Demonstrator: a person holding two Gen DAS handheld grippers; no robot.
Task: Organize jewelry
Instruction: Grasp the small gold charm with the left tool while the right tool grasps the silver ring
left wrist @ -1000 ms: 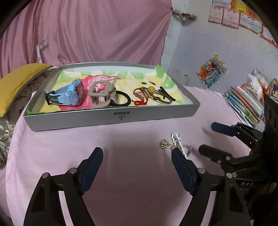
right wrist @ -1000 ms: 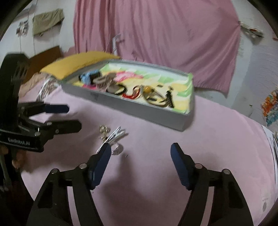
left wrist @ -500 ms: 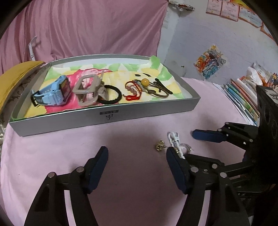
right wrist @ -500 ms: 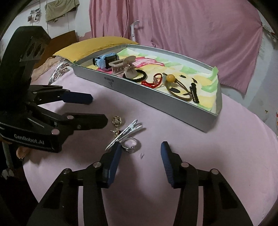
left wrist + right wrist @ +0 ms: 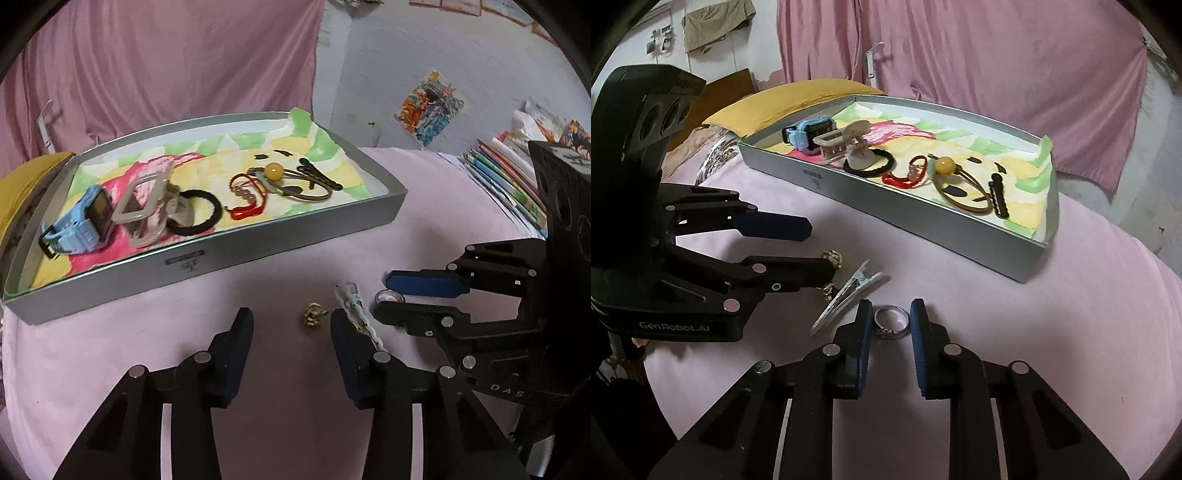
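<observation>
A silver ring (image 5: pixel 891 321) lies on the pink cloth (image 5: pixel 997 314) between the two blue pads of the right gripper (image 5: pixel 889 325), which is open, its pads just beside the ring on either side. Left of it lie a white hair clip (image 5: pixel 846 295) and a small gold earring (image 5: pixel 313 314). The left gripper (image 5: pixel 291 339) is open above the cloth, the earring near its tips. Its black body reads "GenRobot.AI". The gray tray (image 5: pixel 923 221) farther off holds a blue watch (image 5: pixel 809 134) and hair ties.
</observation>
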